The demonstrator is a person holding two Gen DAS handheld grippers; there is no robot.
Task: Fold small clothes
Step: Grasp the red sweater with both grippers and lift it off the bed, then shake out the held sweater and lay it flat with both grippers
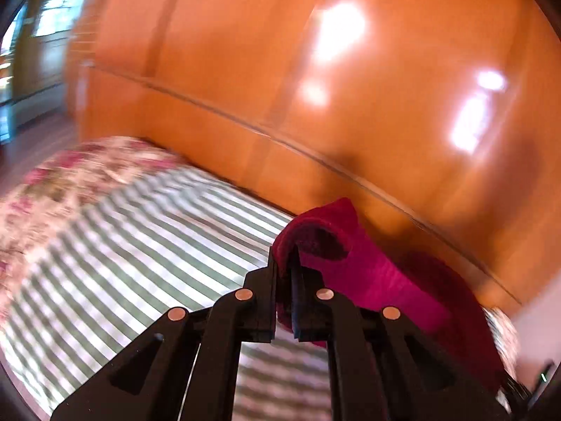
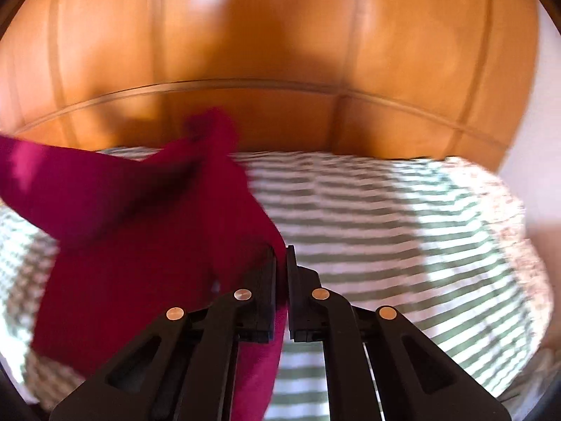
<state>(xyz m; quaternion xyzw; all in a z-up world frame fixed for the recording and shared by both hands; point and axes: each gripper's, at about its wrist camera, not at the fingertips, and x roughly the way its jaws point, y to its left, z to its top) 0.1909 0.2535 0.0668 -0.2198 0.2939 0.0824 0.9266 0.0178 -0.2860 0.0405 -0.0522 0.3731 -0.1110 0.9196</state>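
Observation:
A magenta garment [image 1: 378, 273] hangs between both grippers above a bed. My left gripper [image 1: 284, 263] is shut on one edge of it; the cloth folds over the fingertips and trails off to the right. My right gripper [image 2: 281, 256] is shut on another edge of the same garment [image 2: 133, 224], which spreads out to the left and hangs down below the fingers. Both views are blurred by motion.
The bed has a green and white striped sheet [image 2: 368, 224] and a floral cover [image 1: 63, 182] at its far end. A glossy orange wooden wardrobe [image 2: 280, 42] stands right behind the bed. A wooden floor [image 1: 31, 140] shows at far left.

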